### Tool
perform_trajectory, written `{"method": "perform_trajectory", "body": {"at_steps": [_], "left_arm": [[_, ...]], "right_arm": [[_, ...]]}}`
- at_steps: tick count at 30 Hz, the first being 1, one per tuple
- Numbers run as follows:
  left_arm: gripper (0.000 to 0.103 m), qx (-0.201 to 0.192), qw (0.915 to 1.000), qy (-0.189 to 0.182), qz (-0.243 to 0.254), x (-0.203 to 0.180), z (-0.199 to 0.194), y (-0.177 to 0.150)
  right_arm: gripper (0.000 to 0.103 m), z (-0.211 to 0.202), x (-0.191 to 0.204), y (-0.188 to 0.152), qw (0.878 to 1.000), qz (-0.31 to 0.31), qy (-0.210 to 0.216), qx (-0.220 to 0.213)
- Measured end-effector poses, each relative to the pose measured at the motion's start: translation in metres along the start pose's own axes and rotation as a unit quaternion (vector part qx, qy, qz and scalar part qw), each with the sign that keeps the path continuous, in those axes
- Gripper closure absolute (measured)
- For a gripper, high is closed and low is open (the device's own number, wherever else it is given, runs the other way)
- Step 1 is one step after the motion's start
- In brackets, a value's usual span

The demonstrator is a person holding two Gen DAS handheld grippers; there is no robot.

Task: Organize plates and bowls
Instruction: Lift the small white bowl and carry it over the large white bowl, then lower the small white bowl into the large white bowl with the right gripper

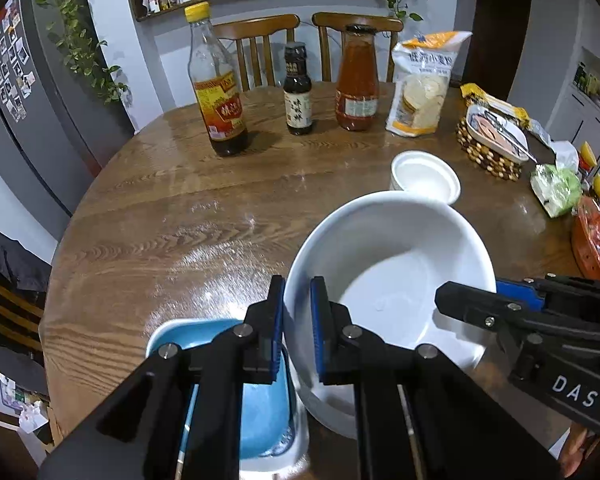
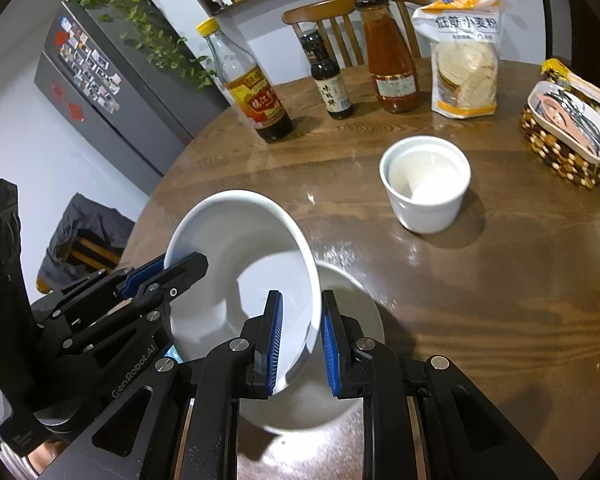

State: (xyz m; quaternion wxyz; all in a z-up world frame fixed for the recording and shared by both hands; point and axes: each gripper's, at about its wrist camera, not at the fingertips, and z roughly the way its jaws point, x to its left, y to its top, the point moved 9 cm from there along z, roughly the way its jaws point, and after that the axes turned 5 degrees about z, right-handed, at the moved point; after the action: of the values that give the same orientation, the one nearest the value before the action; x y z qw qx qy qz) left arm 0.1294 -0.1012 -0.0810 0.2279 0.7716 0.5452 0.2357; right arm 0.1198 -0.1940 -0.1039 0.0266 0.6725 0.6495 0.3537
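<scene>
A large white bowl point(image 1: 384, 264) hangs tilted above the round wooden table point(image 1: 160, 220), held from both sides. My left gripper point(image 1: 298, 292) is shut on its near rim, one pad inside and one outside. My right gripper point(image 1: 470, 294) grips the opposite rim. In the right wrist view that gripper point(image 2: 300, 300) is shut on the bowl point(image 2: 240, 248), and the left gripper point(image 2: 184, 264) bites the far-left rim. A blue dish with a white rim point(image 1: 260, 400) lies below the left gripper. A small white cup point(image 2: 426, 184) stands further back on the table.
Three sauce bottles point(image 1: 220, 92) stand in a row at the back, with a flour bag point(image 1: 420, 84) beside them. At the right is a woven basket point(image 1: 488, 152) holding a dish and utensils. Two wooden chairs point(image 1: 260, 44) stand behind the table.
</scene>
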Motion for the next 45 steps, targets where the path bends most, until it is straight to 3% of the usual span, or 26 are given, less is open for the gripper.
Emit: {"method": "perform_trajectory", "body": {"at_steps": [17, 45], "left_arm": [[0.089, 0.048, 0.9988, -0.005, -0.008, -0.019, 0.023, -0.040], [0.088, 0.077, 0.9970, 0.000, 0.001, -0.024, 0.044, -0.054]], "right_arm": [[0.081, 0.014, -0.016, -0.031, 0.999, 0.004, -0.015, 0.038], [0.081, 0.028, -0.022, -0.039, 0.998, 0.006, -0.030, 0.059]]}}
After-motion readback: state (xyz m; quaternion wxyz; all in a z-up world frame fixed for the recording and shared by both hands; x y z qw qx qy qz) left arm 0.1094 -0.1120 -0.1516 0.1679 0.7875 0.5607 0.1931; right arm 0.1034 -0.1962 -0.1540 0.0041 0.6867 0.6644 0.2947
